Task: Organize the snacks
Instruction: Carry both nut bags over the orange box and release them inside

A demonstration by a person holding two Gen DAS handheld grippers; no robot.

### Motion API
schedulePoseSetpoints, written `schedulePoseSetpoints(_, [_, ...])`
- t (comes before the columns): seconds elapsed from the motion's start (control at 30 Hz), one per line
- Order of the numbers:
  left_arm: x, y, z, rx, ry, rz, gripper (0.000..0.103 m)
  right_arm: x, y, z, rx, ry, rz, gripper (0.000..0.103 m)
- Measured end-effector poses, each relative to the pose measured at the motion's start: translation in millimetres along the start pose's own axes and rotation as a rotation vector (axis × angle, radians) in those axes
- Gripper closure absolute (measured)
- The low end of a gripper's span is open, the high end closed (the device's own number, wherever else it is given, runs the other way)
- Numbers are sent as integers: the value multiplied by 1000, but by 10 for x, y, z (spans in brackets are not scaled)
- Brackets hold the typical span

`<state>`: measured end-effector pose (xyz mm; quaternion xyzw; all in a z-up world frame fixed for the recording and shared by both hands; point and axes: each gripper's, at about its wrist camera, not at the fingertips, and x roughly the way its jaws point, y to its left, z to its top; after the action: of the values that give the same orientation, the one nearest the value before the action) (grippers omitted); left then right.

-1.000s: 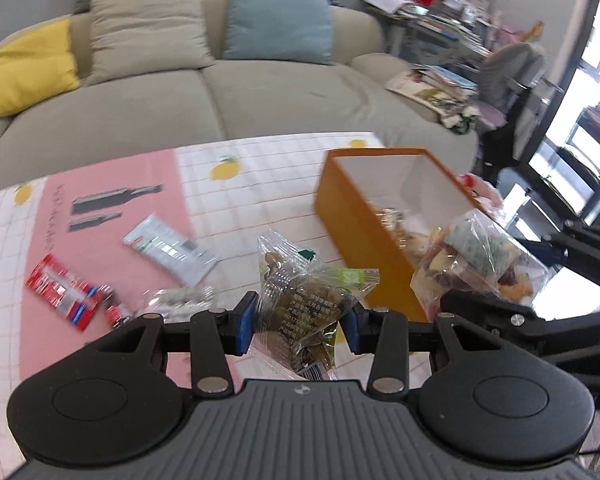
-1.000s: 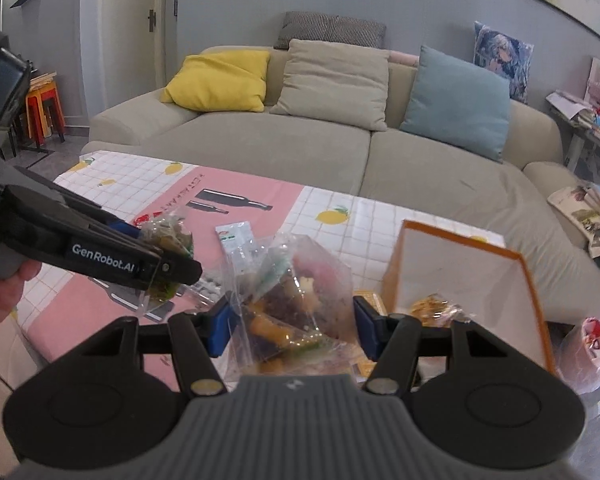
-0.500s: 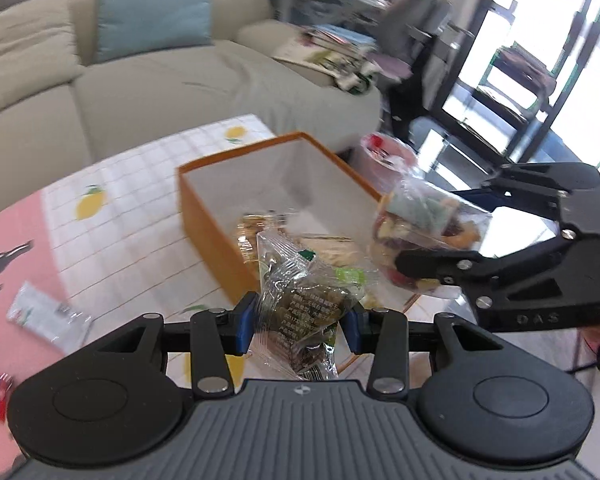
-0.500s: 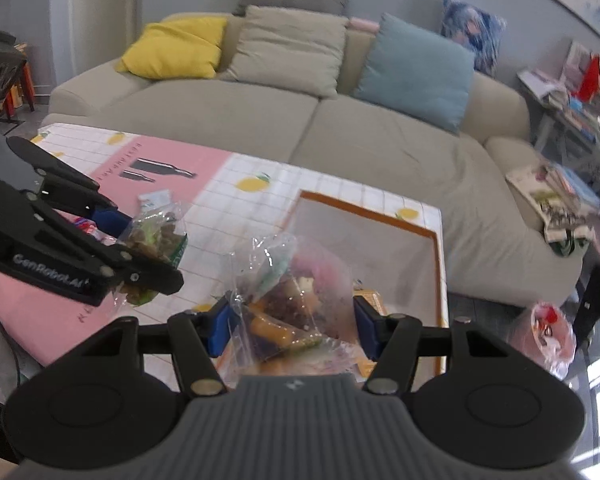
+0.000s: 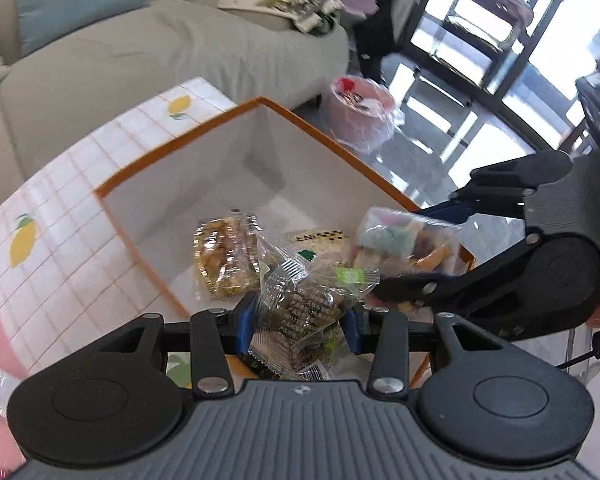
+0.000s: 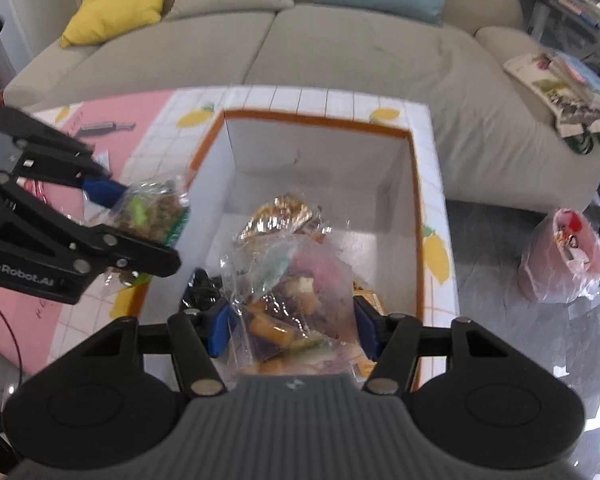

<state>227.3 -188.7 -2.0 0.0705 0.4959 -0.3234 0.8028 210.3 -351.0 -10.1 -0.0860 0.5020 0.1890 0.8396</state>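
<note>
Both hand-held grippers were over the orange box (image 6: pixel 418 216) on the tabletop (image 5: pixel 72 216). Left hand-held gripper (image 5: pixel 298 318) pinched a dark snack pack (image 5: pixel 304 308); right hand-held gripper (image 6: pixel 290 322), at 3 o'clock, pinched a clear snack bag (image 6: pixel 296 300). Risk: w/ both packs crowding together, the left pack could fall outside the near wall if let go early.

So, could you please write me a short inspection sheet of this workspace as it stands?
Surface: tiled lemon-print tablecloth with a pink panel.
Job's things: orange-rimmed white cardboard box holds a golden snack packet.
Clutter: a few wrappers on the pink panel.
Grippers: left gripper shut on a clear dark-snack packet; right gripper shut on a clear mixed-snack bag; both over the box.
Cables: thin black cable.
Surroundings: beige sofa, pink lined bin.
</note>
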Motion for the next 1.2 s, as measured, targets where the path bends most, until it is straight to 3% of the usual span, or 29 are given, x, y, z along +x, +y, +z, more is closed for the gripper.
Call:
schedulePoseSetpoints(0.33, [379, -105, -17, 46, 112, -23, 54, 416, -167, -73, 47, 125, 24, 43])
schedulePoseSetpoints(0.6, [431, -204, -58, 124, 171, -30, 54, 405, -257, -109, 32, 157, 45, 38])
schedulePoseSetpoints(0.8, [468, -364, -149, 227, 237, -1, 54, 226, -340, -150, 52, 131, 65, 38])
schedulePoseSetpoints(0.87, [495, -409, -169, 243, 258, 11, 54, 204, -343, -154, 57, 135, 66, 45])
schedulePoseSetpoints(0.93, [520, -433, -182, 249, 276, 19, 53, 208, -313, -168, 49, 147, 55, 64])
schedulePoseSetpoints(0.97, [526, -449, -189, 255, 282, 24, 53, 218, -293, -175, 43, 156, 49, 66])
schedulePoseSetpoints(1.2, [486, -472, -222, 267, 282, 23, 52, 266, -219, -180, 53, 164, 27, 68])
